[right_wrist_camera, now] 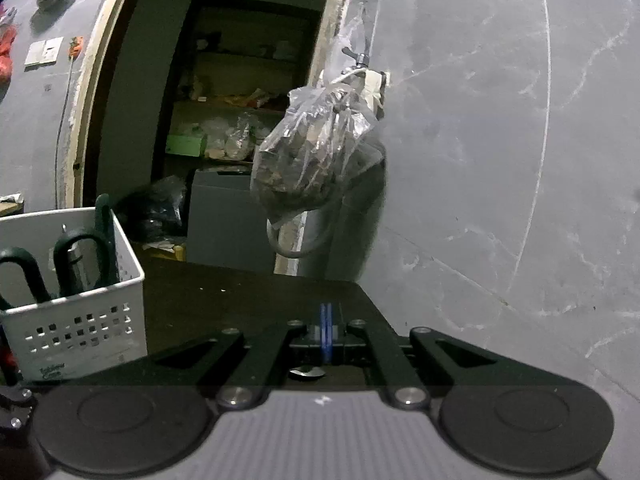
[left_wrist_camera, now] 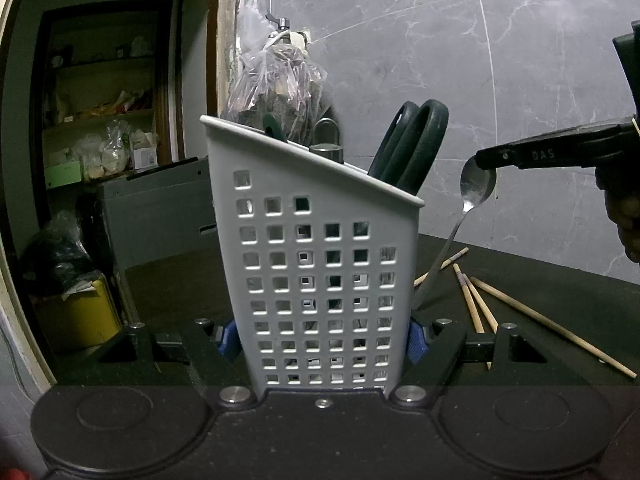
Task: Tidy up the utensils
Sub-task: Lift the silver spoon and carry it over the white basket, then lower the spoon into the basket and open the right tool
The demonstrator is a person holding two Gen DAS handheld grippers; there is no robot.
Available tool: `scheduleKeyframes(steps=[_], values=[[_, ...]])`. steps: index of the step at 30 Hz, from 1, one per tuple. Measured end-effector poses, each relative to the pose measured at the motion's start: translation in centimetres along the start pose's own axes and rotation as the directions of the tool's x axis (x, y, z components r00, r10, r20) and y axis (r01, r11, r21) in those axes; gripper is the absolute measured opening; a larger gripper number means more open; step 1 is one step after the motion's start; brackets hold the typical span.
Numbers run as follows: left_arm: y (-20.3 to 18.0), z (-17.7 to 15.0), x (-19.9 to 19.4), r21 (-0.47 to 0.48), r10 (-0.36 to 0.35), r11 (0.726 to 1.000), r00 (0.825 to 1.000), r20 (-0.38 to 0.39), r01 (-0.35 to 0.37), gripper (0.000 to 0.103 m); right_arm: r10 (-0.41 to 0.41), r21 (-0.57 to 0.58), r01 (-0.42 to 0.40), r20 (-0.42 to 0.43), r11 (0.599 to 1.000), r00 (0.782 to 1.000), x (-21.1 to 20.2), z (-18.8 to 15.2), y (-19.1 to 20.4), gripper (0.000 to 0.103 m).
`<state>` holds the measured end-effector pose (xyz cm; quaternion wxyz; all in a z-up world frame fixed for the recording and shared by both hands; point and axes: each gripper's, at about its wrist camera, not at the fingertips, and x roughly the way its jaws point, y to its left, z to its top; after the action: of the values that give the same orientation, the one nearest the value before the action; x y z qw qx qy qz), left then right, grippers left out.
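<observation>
A white perforated utensil caddy (left_wrist_camera: 320,280) stands on the dark table, held between the blue pads of my left gripper (left_wrist_camera: 320,340). Dark green scissors (left_wrist_camera: 412,148) and a metal tool stand inside it. My right gripper (left_wrist_camera: 492,160) is to the right of the caddy and is shut on the bowl of a metal spoon (left_wrist_camera: 476,188), whose handle hangs down beside the caddy's right wall. In the right wrist view the right gripper (right_wrist_camera: 326,330) has its pads pressed together; the caddy (right_wrist_camera: 76,300) sits lower left.
Several wooden chopsticks (left_wrist_camera: 480,304) lie on the table to the right of the caddy. A plastic bag (right_wrist_camera: 316,148) hangs from a tap on the grey marble wall. A doorway with shelves is behind on the left.
</observation>
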<state>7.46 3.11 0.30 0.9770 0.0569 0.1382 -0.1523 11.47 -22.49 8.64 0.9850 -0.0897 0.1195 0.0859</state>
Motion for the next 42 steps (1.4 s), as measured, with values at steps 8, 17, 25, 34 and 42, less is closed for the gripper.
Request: scheduleKeyframes(steps=[8,17,25,34,42], values=[[0.0,0.0,0.0,0.0,0.0,1.0,1.0,0.0,0.0,0.076,0.008,-0.047,-0.006,0.051,0.999,0.999,-0.9,0.9,0.8,0.001],[0.0,0.0,0.0,0.0,0.001,1.0,1.0,-0.001,-0.001,0.076,0.023,-0.134,0.002,0.185,0.991,0.982,-3.0,5.0,2.1,0.001],[0.0,0.0,0.0,0.0,0.0,1.0,1.0,0.0,0.0,0.076,0.05,-0.213,0.024,0.334,0.977,0.941,-4.3,10.0,3.0,0.001],[0.0,0.0,0.0,-0.001,0.0,1.0,1.0,0.0,0.0,0.076,0.162,-0.271,-0.066,0.348,0.96,0.924,-4.9,10.9,5.4,0.001],[0.0,0.0,0.0,0.0,0.0,1.0,1.0,0.0,0.0,0.076,0.223,-0.286,-0.142,0.273,0.948,0.936,-3.7,9.4,7.0,0.001]])
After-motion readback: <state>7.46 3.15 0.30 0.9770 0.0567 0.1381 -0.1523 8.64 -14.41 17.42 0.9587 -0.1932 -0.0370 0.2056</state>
